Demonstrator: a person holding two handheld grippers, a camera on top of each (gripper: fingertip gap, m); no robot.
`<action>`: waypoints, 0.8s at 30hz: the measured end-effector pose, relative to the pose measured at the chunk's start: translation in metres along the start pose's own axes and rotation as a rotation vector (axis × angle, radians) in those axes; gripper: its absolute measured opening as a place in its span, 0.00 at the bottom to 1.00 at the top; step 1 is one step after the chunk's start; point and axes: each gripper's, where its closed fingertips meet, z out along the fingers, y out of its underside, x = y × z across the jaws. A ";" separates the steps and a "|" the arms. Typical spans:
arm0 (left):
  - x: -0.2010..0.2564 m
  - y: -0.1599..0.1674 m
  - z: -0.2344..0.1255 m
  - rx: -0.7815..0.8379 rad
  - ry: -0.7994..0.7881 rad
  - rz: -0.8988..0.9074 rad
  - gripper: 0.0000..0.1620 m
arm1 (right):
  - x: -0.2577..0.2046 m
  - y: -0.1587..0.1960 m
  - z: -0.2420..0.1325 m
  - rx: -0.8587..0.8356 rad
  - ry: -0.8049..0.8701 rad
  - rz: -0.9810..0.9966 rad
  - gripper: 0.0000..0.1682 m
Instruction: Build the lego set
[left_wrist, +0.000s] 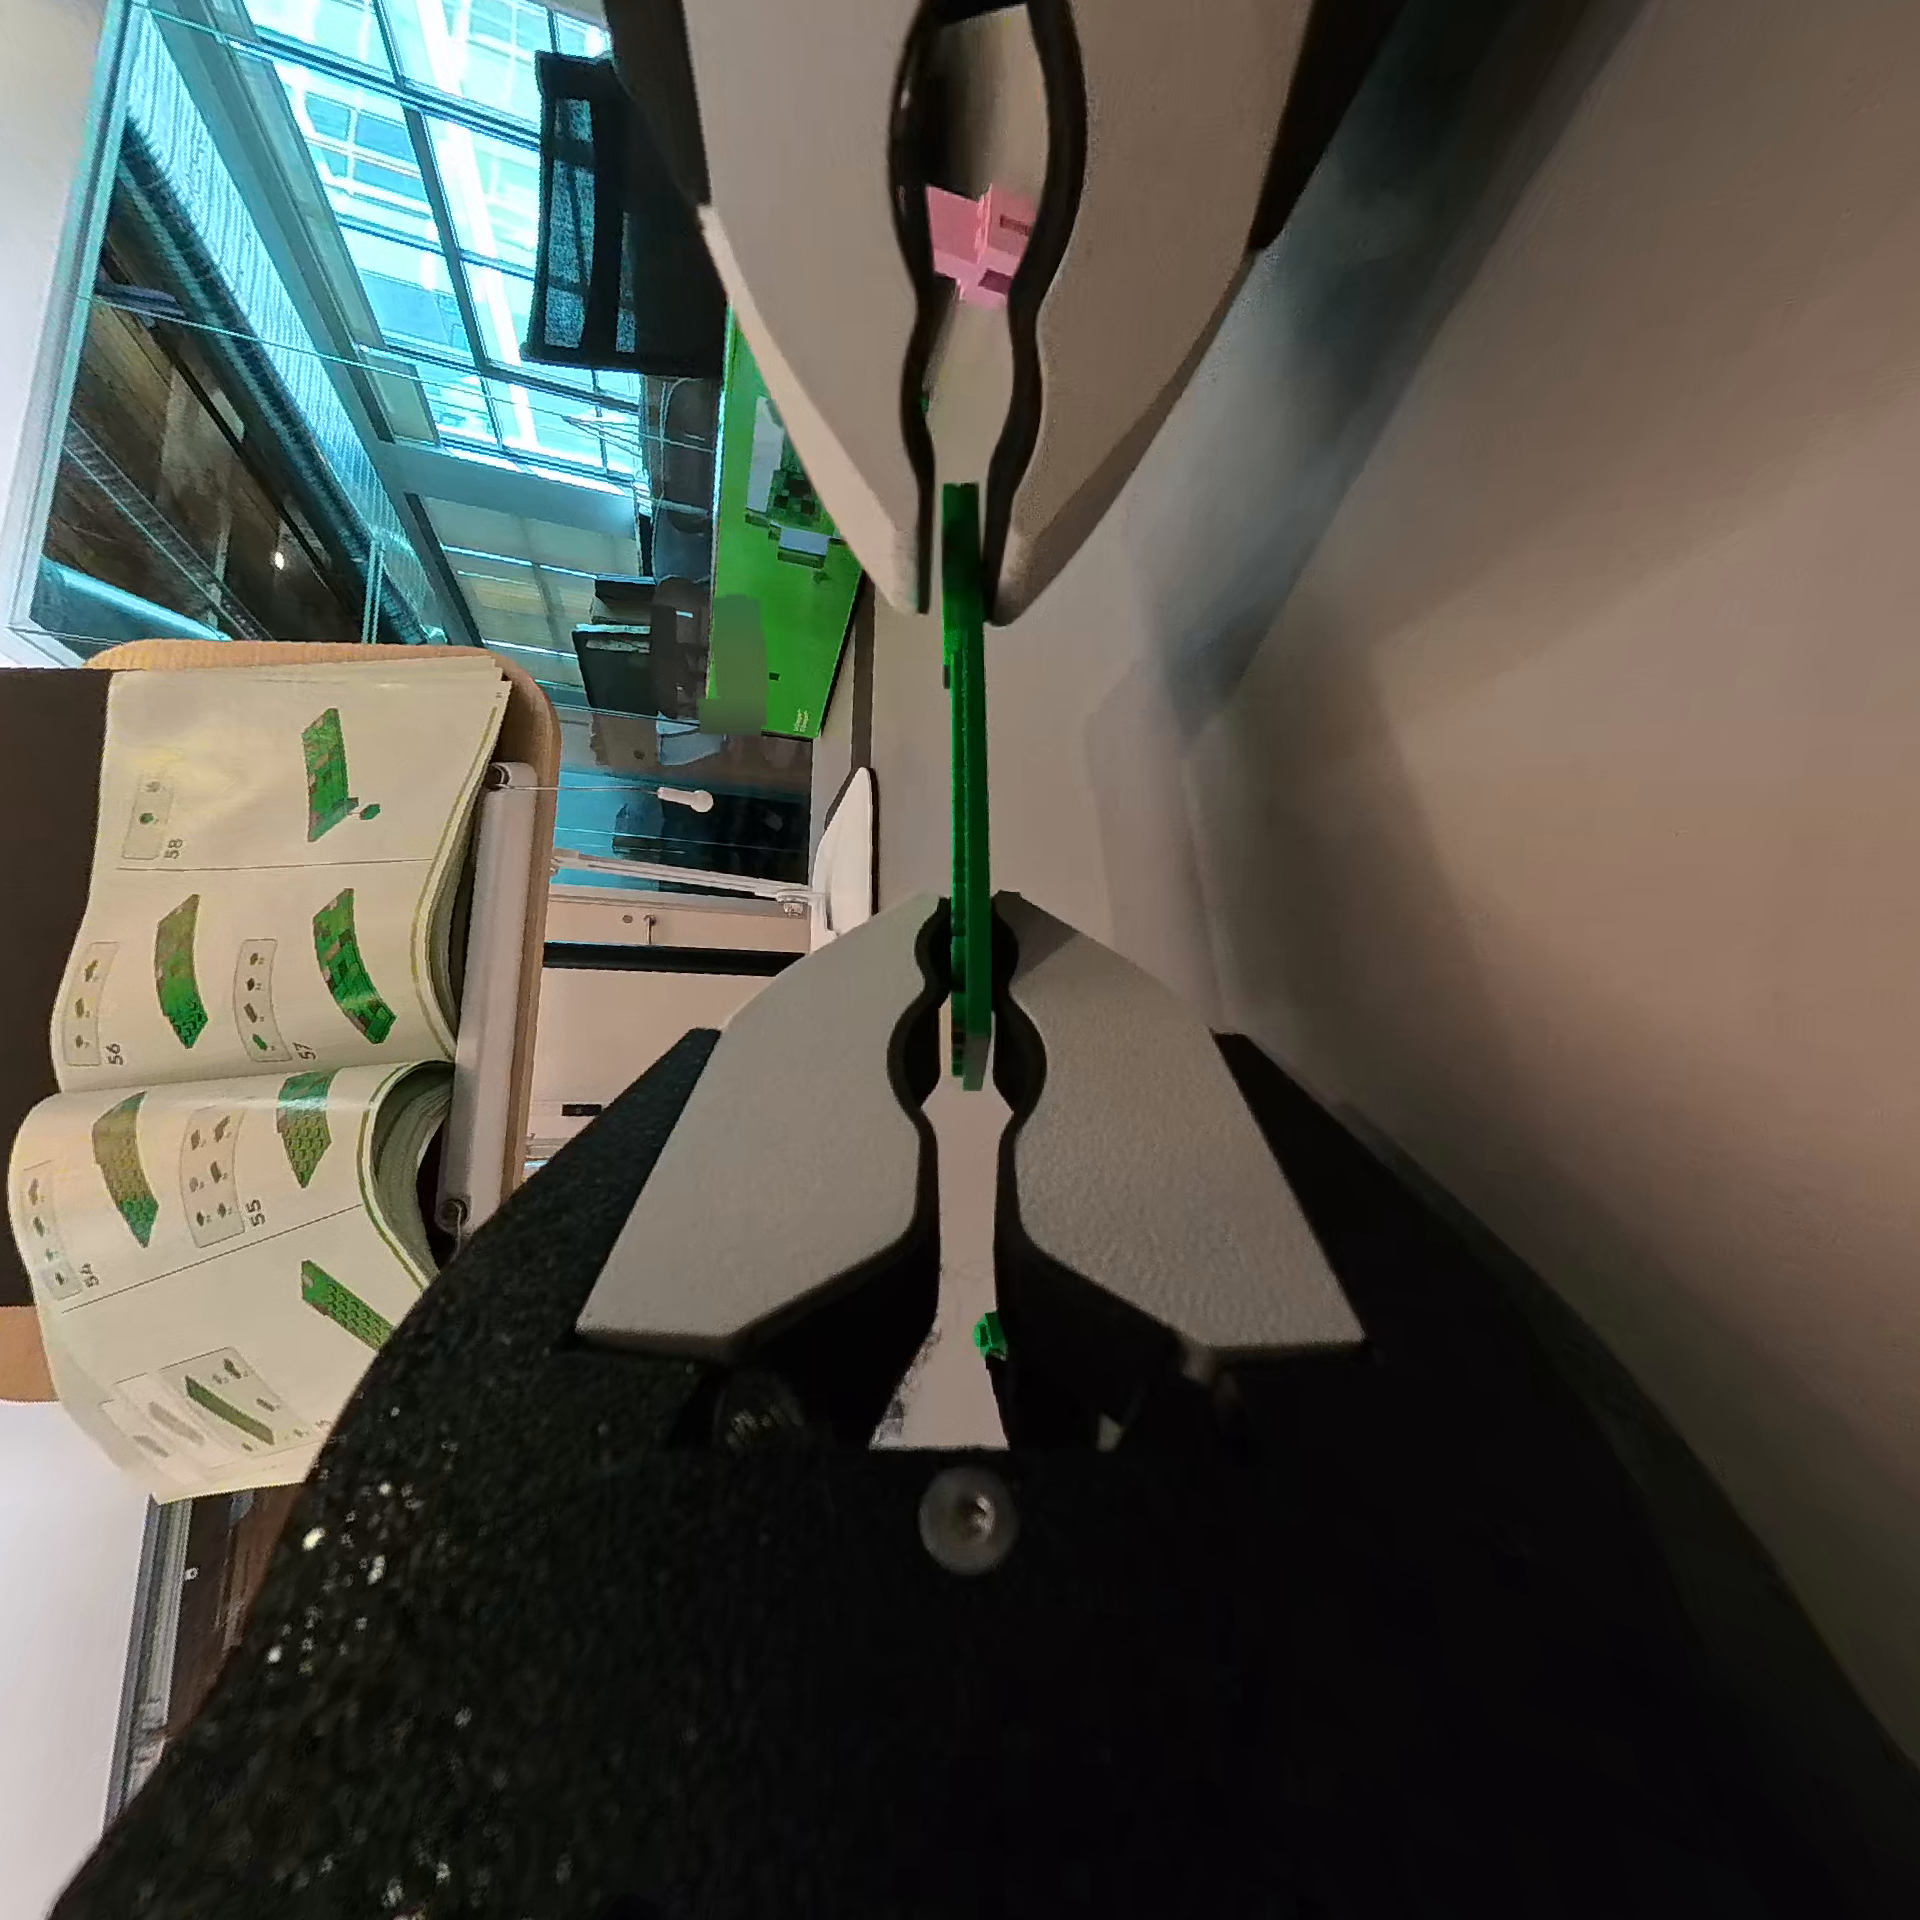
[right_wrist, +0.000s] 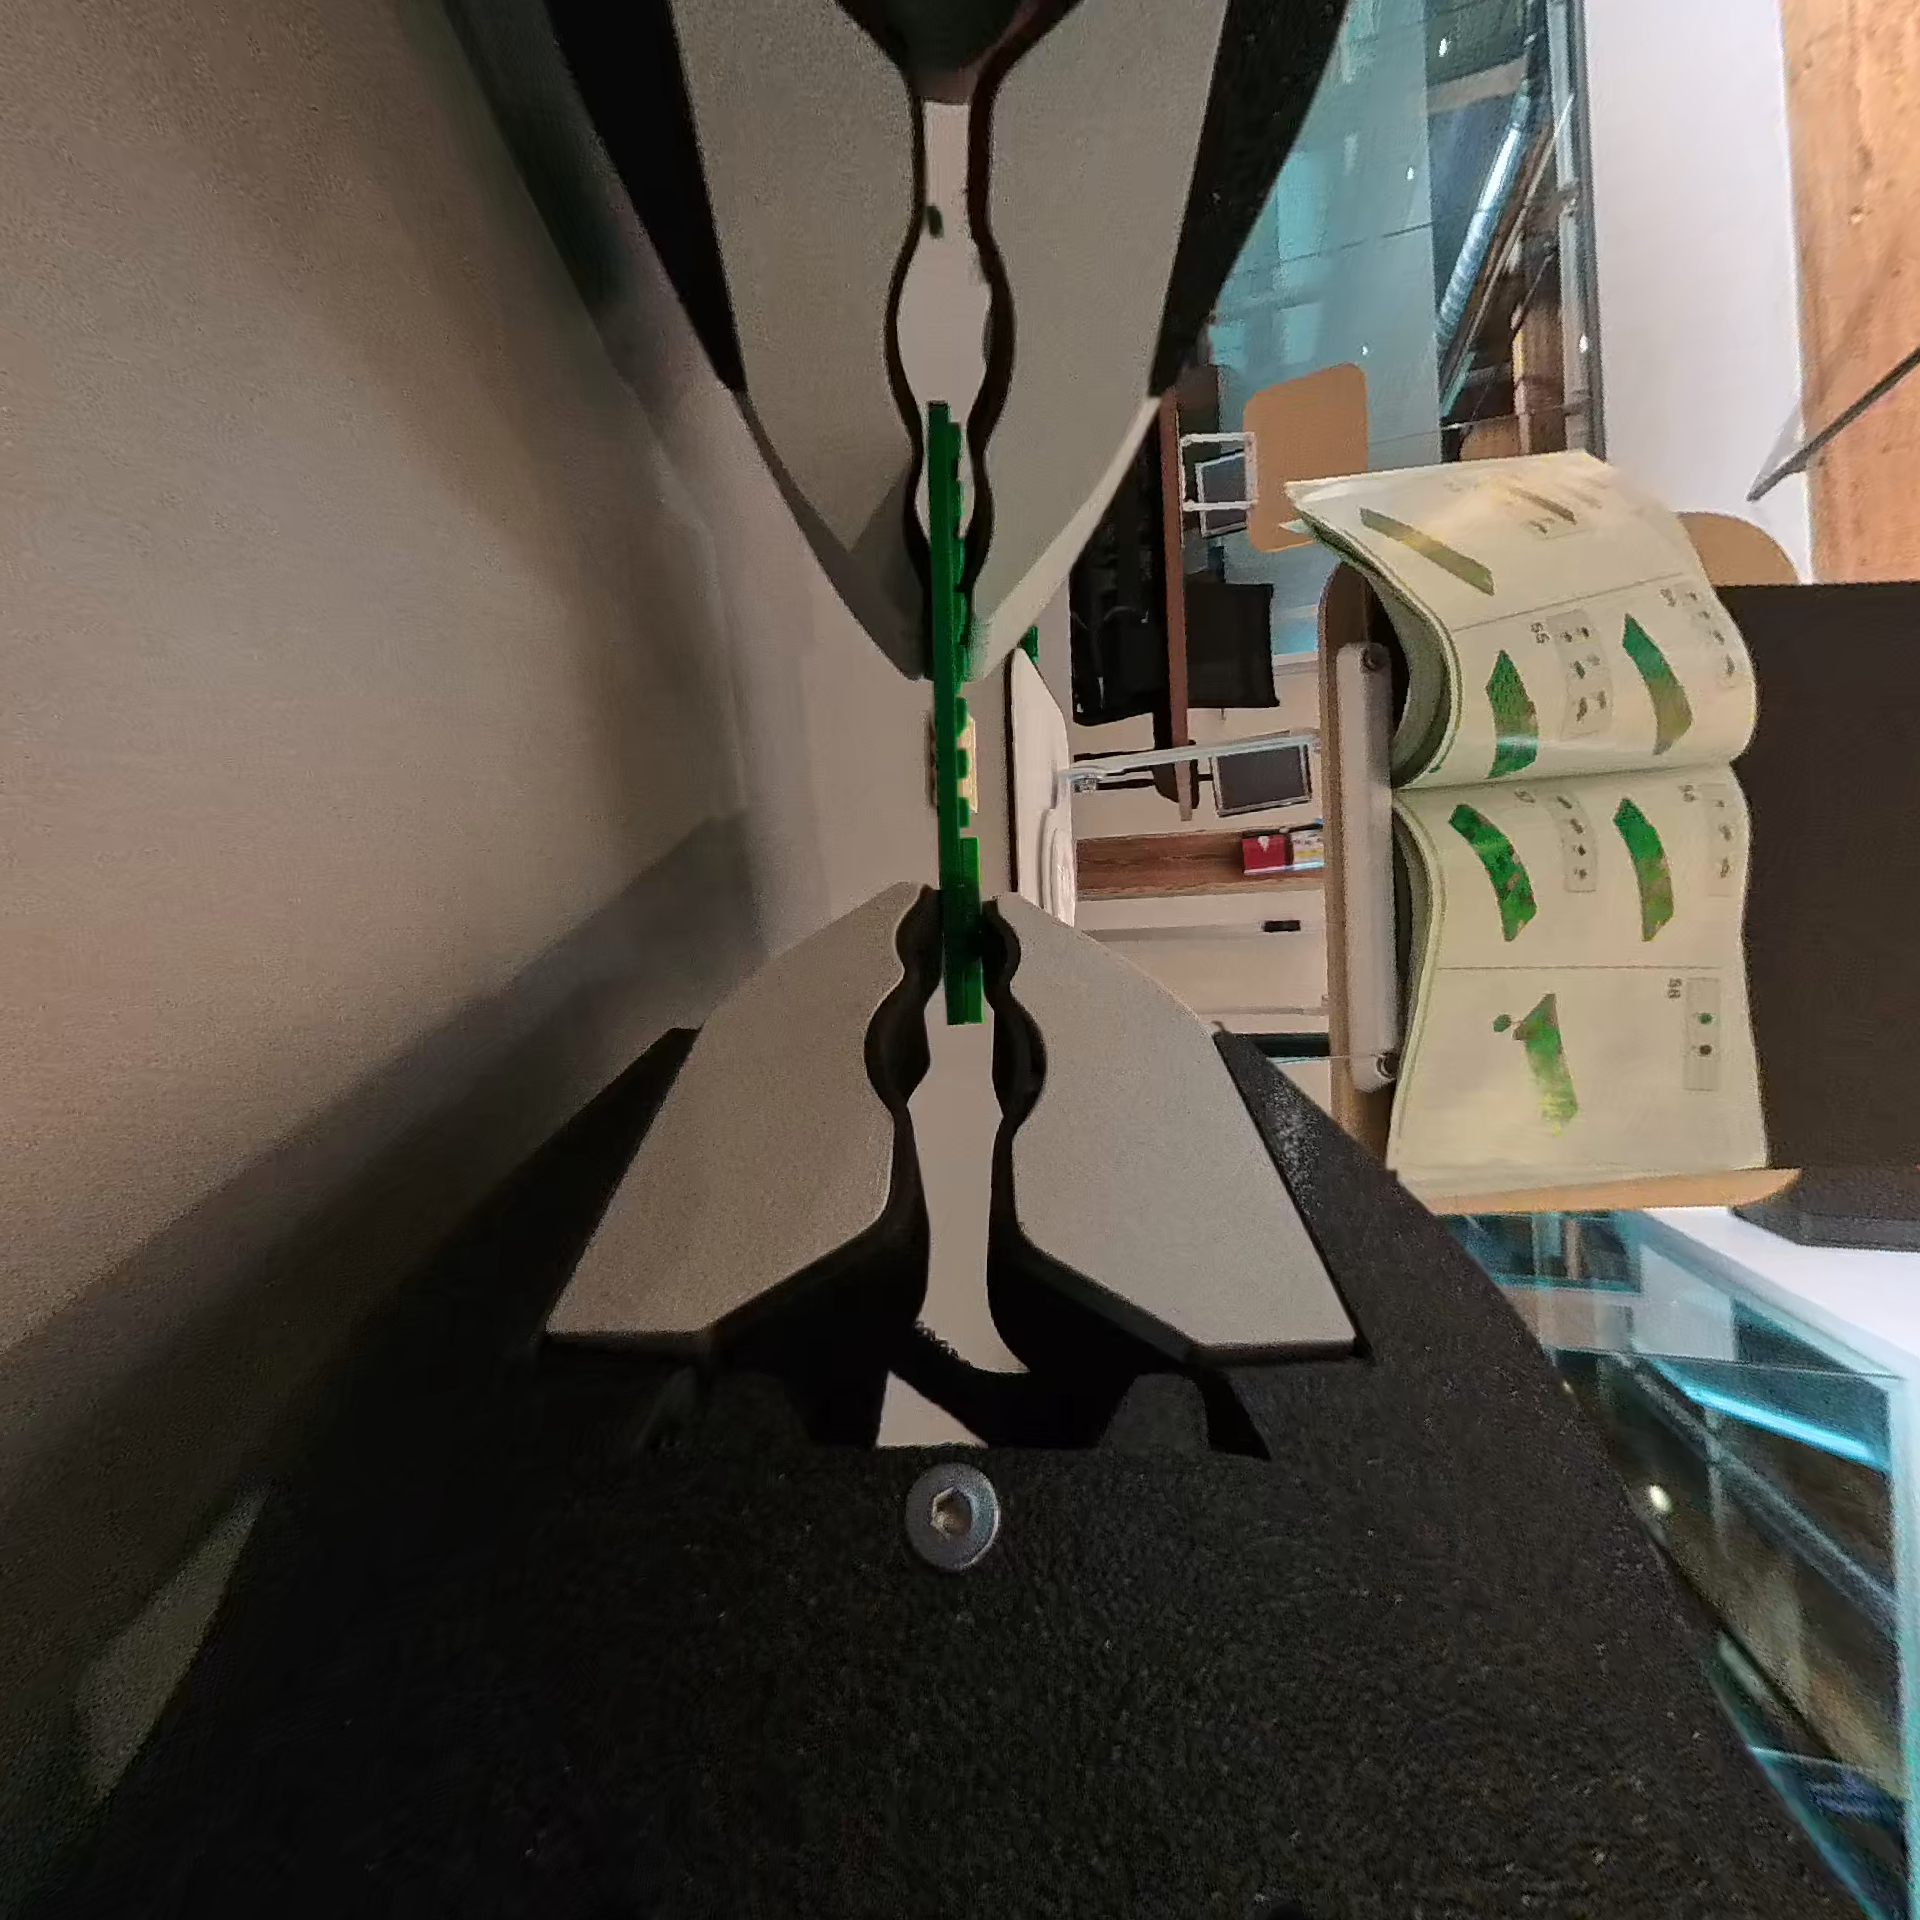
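A thin green lego plate is seen edge-on, held between both grippers, which face each other. My left gripper is shut on its near end; the right gripper clamps the far end. In the right wrist view the same plate shows studs along its edge, with my right gripper shut on its near end and the left gripper on the other. A pink brick shows beyond the far gripper. A small green piece lies between my left fingers near the base.
An open instruction booklet stands on a holder at one side; it also shows in the right wrist view. A green lego box and a white dish sit on the pale table. Glass walls lie behind.
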 end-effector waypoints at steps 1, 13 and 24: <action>-0.001 0.000 0.000 0.000 -0.002 -0.003 0.03 | -0.001 0.000 0.000 -0.002 0.000 -0.015 0.04; 0.001 0.002 0.000 -0.005 0.011 -0.001 0.03 | 0.004 -0.004 -0.001 0.023 0.007 0.033 0.12; 0.000 -0.001 -0.001 0.004 -0.011 0.040 0.03 | -0.001 -0.009 -0.001 0.048 0.003 -0.046 0.04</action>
